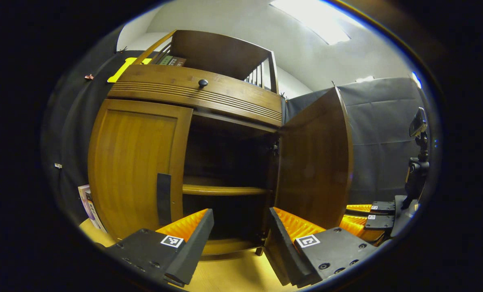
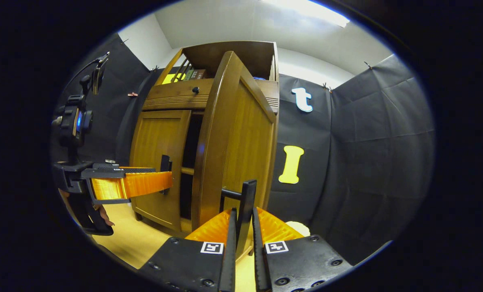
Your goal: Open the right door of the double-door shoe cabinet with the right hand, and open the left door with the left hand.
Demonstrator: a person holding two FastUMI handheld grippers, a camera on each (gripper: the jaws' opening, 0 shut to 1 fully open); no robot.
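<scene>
Right door stands swung outward; right gripper clenched on its upright handle. Left gripper released, facing closed left door

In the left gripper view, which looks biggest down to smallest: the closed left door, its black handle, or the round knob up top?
1. left door
2. black handle
3. round knob

The knob sits farther from the camera, so it may look smaller than it is.

Bright ceiling light overhead, blown out; cabinet interior deep in shadow; strong fisheye bending at edges.
</scene>
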